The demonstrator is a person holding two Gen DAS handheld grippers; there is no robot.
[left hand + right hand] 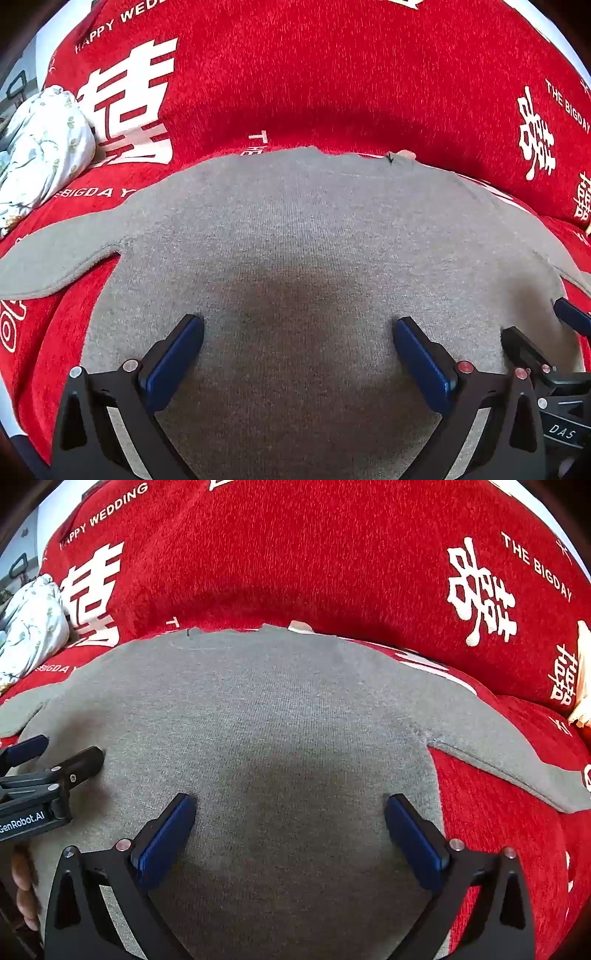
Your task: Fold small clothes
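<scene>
Our left gripper (pixel 297 334) and right gripper (pixel 290 810) hang side by side with jaws spread wide, gripping nothing. Below both lies the grey sweater (pixel 295 229), flat with sleeves out, on the red sofa cover (pixel 332 74). A floral cloth (pixel 44 147) sits bunched at far left.

Bright daylight, fisheye-warped edges, soft shadows

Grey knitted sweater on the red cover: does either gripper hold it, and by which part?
Nothing is held. The left gripper and right gripper stand open above the grey knitted sweater, gripping nothing.
</scene>
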